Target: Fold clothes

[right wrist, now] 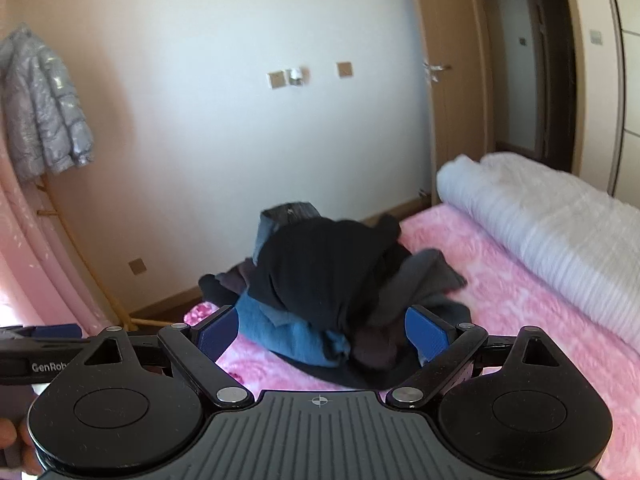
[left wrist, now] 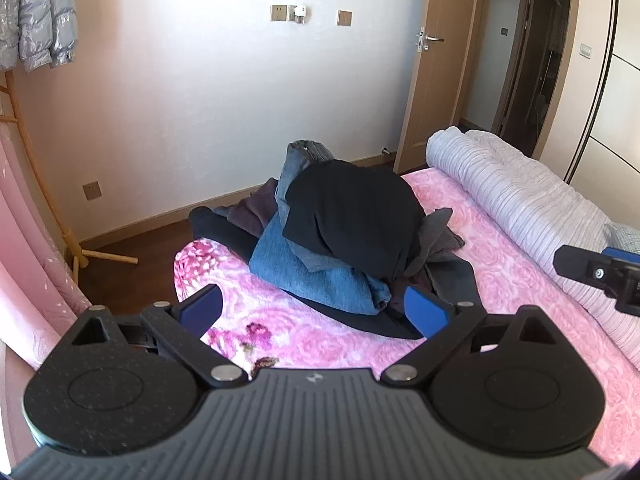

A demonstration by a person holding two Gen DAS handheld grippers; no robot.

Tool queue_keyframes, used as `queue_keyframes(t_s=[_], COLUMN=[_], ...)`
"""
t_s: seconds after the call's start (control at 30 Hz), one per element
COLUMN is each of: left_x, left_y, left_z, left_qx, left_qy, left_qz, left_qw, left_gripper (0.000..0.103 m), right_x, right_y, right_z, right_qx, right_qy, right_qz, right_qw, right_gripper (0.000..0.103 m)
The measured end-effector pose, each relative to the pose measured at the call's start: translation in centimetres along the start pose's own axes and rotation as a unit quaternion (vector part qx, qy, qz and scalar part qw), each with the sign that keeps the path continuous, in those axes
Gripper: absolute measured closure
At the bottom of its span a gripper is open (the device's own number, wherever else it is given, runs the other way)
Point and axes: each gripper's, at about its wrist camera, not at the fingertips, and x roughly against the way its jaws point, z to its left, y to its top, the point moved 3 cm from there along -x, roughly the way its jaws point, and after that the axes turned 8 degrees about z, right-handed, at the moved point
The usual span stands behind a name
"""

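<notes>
Two grippers hang over a bed covered in a pink flowered sheet (left wrist: 500,272), and both stand with their blue-padded jaws spread wide and nothing between them. In the left wrist view the left gripper (left wrist: 312,312) fills the bottom of the frame, its fingers framing the near edge of a heap of clothes (left wrist: 340,240) that sits in the middle of the picture, near the foot end of the bed. A black garment (left wrist: 352,220) lies draped over the top of the heap, a blue denim piece (left wrist: 320,280) spreads out beneath it toward the lower left, and grey and dark purple pieces stick out at the sides. At the right edge of that same view the tip of the right gripper (left wrist: 600,276) juts in, apart from the heap. In the right wrist view, which is somewhat blurred, the right gripper (right wrist: 322,332) likewise frames the heap from the bottom of the frame, and part of the left gripper shows at the left edge. A rolled pale striped quilt (left wrist: 520,200) lies along the right side of the bed. A silver puffer jacket (left wrist: 36,12) hangs in the upper left, and a wooden door (left wrist: 440,60) stands open in the upper right.
</notes>
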Motion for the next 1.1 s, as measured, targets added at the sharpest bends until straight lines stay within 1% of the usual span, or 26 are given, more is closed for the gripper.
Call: queue_keyframes(t_s=[0.13, 0.2, 0.27, 0.37, 0.47, 0.53, 0.6, 0.63, 0.77, 0.87, 0.9, 0.93, 1.0, 1.03, 1.07, 1.1], left_x=[-1.0, -1.9, -3.3, -6.8, -11.6, -15.5, -19.9, -22.1, -30.8, -36.3, -37.8, -39.1, -40.7, -41.1, -41.4, -41.3], left_y=[0.6, 1.1, 1.9, 3.6, 5.8, 7.4, 9.2, 10.0, 12.6, 13.9, 14.2, 14.4, 14.6, 14.7, 14.7, 14.6], left_z=[0.3, 0.6, 1.0, 1.7, 2.3, 2.6, 2.8, 2.9, 3.5, 4.0, 4.0, 4.0, 4.0, 4.0, 4.0, 4.0], left_qx=[-0.013, -0.021, -0.034, -0.064, -0.108, -0.133, -0.155, -0.163, -0.164, -0.165, -0.168, -0.172, -0.186, -0.188, -0.190, -0.195], left_qy=[-0.006, -0.012, -0.019, -0.026, -0.040, -0.055, -0.067, -0.074, -0.105, -0.129, -0.136, -0.143, -0.157, -0.163, -0.168, -0.172], left_qz=[0.002, 0.001, -0.005, -0.005, 0.004, 0.016, 0.033, 0.042, 0.071, 0.093, 0.100, 0.105, 0.107, 0.111, 0.113, 0.114], left_qw=[0.9999, 0.9997, 0.9992, 0.9976, 0.9933, 0.9894, 0.9851, 0.9830, 0.9782, 0.9733, 0.9712, 0.9690, 0.9640, 0.9623, 0.9606, 0.9589], left_gripper=[0.007, 0.007, 0.007, 0.007, 0.007, 0.007, 0.007, 0.007, 0.008, 0.012, 0.016, 0.023, 0.032, 0.036, 0.038, 0.044], right_x=[-0.3, -0.9, -1.9, -4.6, -8.1, -11.1, -14.7, -16.7, -24.8, -31.1, -32.8, -34.4, -37.5, -38.9, -40.2, -41.3], right_y=[0.4, 0.2, 0.1, 0.2, 0.9, 1.9, 3.2, 3.8, 5.7, 6.9, 7.1, 7.2, 7.4, 7.4, 7.7, 7.7], right_z=[-0.3, -0.3, -0.4, -1.0, -2.1, -3.1, -4.2, -4.6, -6.3, -7.8, -8.3, -8.8, -9.7, -10.0, -10.3, -10.6], right_qx=[0.011, 0.027, 0.044, 0.046, 0.026, 0.010, -0.003, -0.006, -0.015, -0.022, -0.027, -0.033, -0.045, -0.049, -0.054, -0.059], right_qy=[-0.007, -0.024, -0.042, -0.048, -0.043, -0.052, -0.066, -0.068, -0.066, -0.068, -0.066, -0.062, -0.056, -0.054, -0.052, -0.050], right_qz=[0.000, 0.002, 0.006, 0.019, 0.036, 0.044, 0.062, 0.070, 0.099, 0.121, 0.127, 0.132, 0.142, 0.147, 0.153, 0.160], right_qw=[1.000, 0.999, 0.998, 0.998, 0.998, 0.998, 0.996, 0.995, 0.993, 0.990, 0.989, 0.989, 0.987, 0.986, 0.985, 0.984], right_gripper=[0.010, 0.010, 0.010, 0.010, 0.010, 0.010, 0.010, 0.010, 0.010, 0.010, 0.010, 0.010, 0.010, 0.010, 0.010, 0.010])
